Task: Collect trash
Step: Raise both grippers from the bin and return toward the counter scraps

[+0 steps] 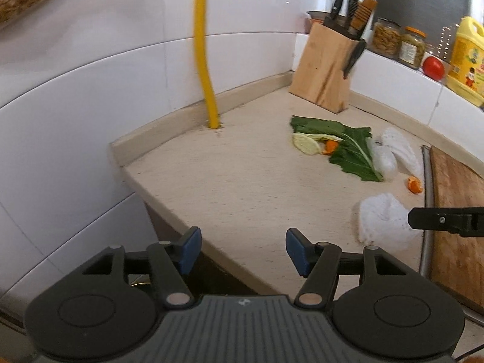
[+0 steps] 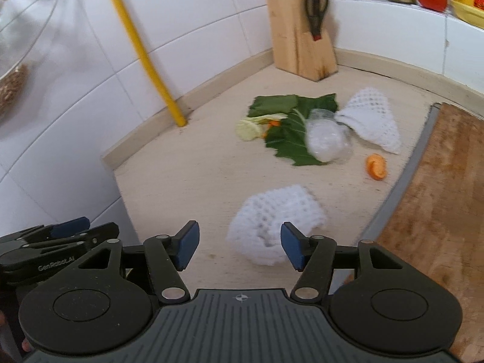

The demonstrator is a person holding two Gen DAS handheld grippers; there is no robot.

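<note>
Scraps lie on the beige counter (image 1: 242,181): green leaves (image 1: 348,148) (image 2: 287,127), a pale vegetable slice (image 1: 305,143) (image 2: 248,128), a crumpled clear plastic wrap (image 1: 384,160) (image 2: 328,140), an orange peel (image 1: 415,184) (image 2: 376,166), and two white foam nets, one far (image 1: 399,148) (image 2: 372,121) and one near (image 1: 384,220) (image 2: 275,220). My left gripper (image 1: 242,251) is open above the counter's front edge, holding nothing. My right gripper (image 2: 240,248) is open just short of the near net, nothing pressed between its pads. In the left wrist view a finger of the right gripper (image 1: 447,220) shows over that net.
A wooden knife block (image 1: 326,69) (image 2: 299,36) stands in the back corner. A yellow pipe (image 1: 205,60) (image 2: 142,48) runs down the tiled wall. A wooden cutting board (image 1: 459,217) (image 2: 438,205) lies at the right. Jars (image 1: 399,40), a tomato (image 1: 434,68) and a yellow bottle (image 1: 469,60) sit on the ledge.
</note>
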